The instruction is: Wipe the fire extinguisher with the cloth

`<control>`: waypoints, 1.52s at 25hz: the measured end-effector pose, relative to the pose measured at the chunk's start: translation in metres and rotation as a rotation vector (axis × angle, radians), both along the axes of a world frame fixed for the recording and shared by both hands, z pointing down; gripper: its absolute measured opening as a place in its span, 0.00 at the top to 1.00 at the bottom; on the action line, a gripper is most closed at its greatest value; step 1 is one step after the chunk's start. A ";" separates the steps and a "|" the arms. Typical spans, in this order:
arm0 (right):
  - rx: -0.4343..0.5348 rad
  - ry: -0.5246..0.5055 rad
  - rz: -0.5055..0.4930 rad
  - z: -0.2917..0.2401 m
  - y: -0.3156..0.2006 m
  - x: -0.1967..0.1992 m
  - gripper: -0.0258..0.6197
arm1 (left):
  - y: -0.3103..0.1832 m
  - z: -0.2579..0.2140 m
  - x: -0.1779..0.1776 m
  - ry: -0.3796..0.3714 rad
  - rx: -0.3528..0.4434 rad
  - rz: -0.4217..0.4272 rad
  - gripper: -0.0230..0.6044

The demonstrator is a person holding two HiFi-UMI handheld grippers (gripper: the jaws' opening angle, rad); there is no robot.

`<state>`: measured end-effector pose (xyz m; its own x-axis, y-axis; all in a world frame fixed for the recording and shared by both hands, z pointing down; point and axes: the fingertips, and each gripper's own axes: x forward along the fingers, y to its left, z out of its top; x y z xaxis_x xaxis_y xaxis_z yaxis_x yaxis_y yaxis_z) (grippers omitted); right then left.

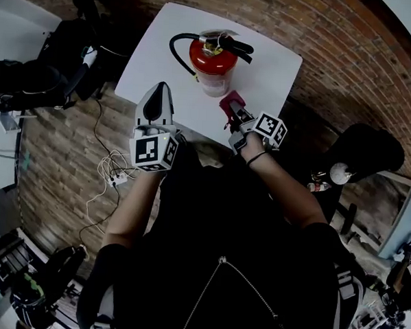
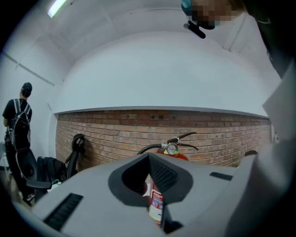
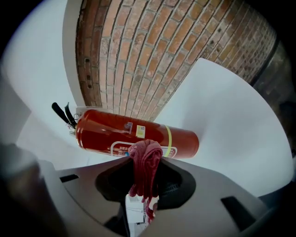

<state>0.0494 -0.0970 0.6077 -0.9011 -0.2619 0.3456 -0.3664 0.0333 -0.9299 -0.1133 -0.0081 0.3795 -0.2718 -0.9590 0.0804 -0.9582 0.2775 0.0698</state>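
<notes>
A red fire extinguisher (image 1: 212,61) with a black hose and handle stands upright on the white table (image 1: 272,67). My right gripper (image 1: 232,112) hovers just in front of it, shut on a bunched dark red cloth (image 1: 231,100). In the right gripper view the cloth (image 3: 145,162) sticks up between the jaws of the right gripper (image 3: 144,178), a little short of the extinguisher's body (image 3: 106,132). My left gripper (image 1: 159,89) is over the table's near left edge, its tips together and holding nothing. In its own view the left gripper (image 2: 149,156) points at the extinguisher (image 2: 172,150).
The table stands on a brick-patterned floor. A black chair (image 1: 31,82) is at the left, and white cables with a power strip (image 1: 112,176) lie on the floor. In the left gripper view a person (image 2: 18,115) stands at the far left beside a dark chair (image 2: 46,169).
</notes>
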 end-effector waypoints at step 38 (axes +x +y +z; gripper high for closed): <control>-0.163 0.256 0.379 0.201 -0.012 -0.043 0.77 | -0.026 0.059 -0.096 0.058 -0.153 0.415 0.95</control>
